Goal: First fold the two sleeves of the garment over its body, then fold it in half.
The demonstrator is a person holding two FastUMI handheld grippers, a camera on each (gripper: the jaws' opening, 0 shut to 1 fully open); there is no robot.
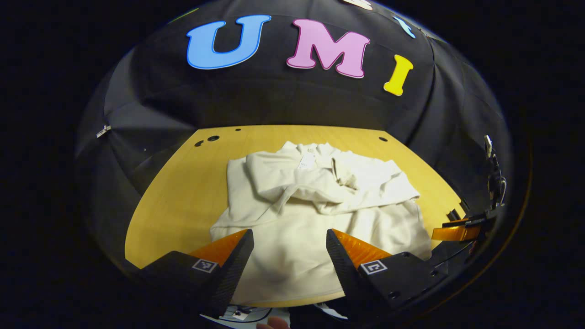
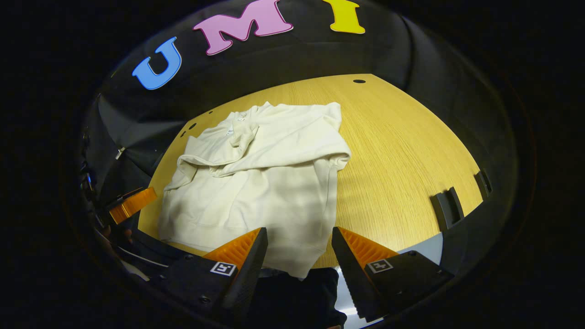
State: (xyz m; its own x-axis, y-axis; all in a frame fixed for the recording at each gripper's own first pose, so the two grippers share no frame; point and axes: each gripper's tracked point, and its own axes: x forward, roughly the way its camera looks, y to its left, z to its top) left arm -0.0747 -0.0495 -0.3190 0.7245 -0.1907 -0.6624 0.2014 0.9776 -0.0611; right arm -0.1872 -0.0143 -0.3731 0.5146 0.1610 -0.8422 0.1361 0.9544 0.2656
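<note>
A cream long-sleeved garment [image 1: 315, 214] lies flat on the wooden table [image 1: 183, 192], collar toward the back wall. Both sleeves [image 1: 329, 187] are folded across its chest. In the right gripper view the garment [image 2: 256, 183] has its near hem hanging slightly over the table's front edge. My left gripper [image 1: 289, 256] is open, held above the near hem, with nothing between its fingers. My right gripper [image 2: 299, 253] is open too, above the hem's right corner. The right gripper [image 1: 457, 230] also shows at the far right in the left gripper view, and the left gripper [image 2: 130, 205] at the left in the right gripper view.
Bare wooden table [image 2: 402, 151] extends to the right of the garment. Two dark brackets [image 2: 447, 208] sit at the table's right edge. Small holes [image 1: 213, 138] mark the tabletop's back corners. Black cloth wall surrounds the table.
</note>
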